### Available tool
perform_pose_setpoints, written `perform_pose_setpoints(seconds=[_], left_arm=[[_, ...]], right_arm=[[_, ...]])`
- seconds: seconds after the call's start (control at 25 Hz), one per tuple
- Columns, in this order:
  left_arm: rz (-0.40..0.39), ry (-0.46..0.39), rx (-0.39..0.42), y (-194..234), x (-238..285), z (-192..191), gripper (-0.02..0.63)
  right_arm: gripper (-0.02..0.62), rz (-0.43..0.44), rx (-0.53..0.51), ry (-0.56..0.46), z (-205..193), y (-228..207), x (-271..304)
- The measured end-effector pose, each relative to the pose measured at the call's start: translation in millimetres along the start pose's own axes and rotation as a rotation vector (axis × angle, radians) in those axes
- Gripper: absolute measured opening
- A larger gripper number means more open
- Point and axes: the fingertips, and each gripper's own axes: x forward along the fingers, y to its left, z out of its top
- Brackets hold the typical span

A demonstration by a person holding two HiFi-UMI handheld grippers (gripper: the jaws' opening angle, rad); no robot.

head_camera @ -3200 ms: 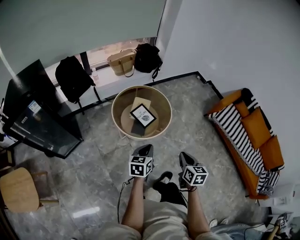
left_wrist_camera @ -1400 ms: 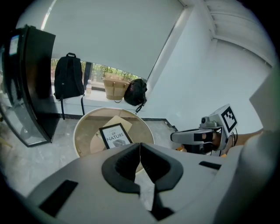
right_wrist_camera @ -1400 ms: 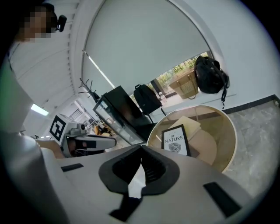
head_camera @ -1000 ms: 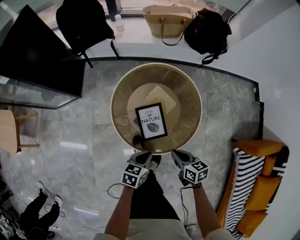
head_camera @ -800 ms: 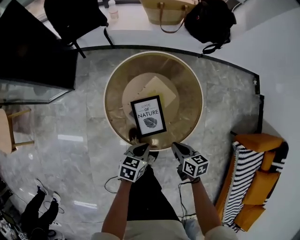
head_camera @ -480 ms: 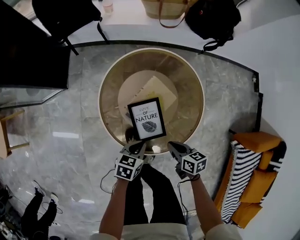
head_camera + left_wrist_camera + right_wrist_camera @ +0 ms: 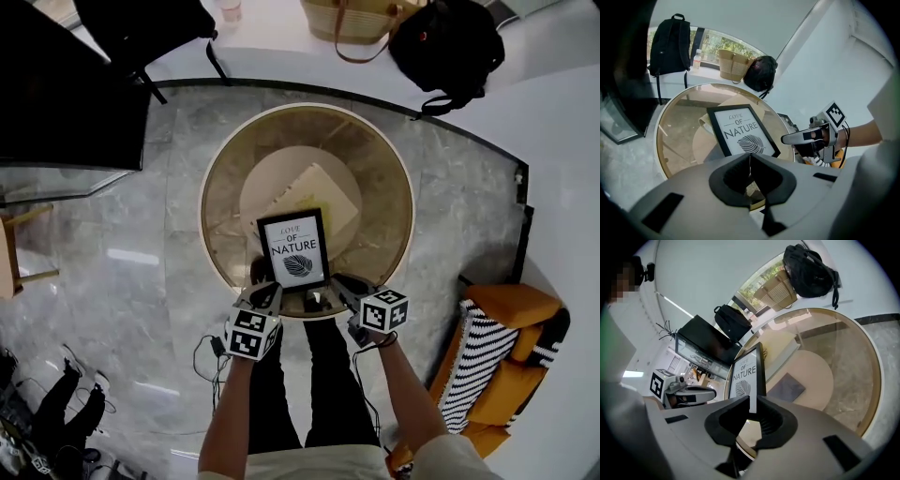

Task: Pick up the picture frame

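Left claw (image 7: pixel 750 159): pressed together, empty, just off the frame's near-left corner.
Right claw (image 7: pixel 752 405): pressed together as well, and I see nothing pinched; it sits by the near-right corner.
Picture frame (image 7: pixel 294 249): on the glass top, print up, at the edge nearest me.
Round table (image 7: pixel 380 178): carries the frame.
Past the far edge: black backpack (image 7: pixel 448 45), woven bag (image 7: pixel 349 19).
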Motion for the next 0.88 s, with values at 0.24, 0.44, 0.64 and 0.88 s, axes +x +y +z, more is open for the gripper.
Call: perform_pose_setpoints(seconds=[0.24,0.44,0.64,0.88], left_arm=[[0.075,-0.032,-0.166,0.7,10.5,0.6,0.02],[0.105,-0.031,-0.211,-8.1,20.6,0.8,0.02],[0.124,-0.007,-0.236,-13.1,26.7,-5.5,0.02],[0.135,0.035,-0.22,-13.2,35.8,-9.6,0.02]], right_arm=[[0.069,0.061,-0.05,0.118,7.3,-6.8,10.0],[0.177,0.116,-0.041,0.165,10.1,-16.3,15.4],[0.244,0.197,-0.013,0.244,-1.5,-24.9,32.9],[0.258,0.277,0.033,0.274,-5.0,-18.0,57.8]])
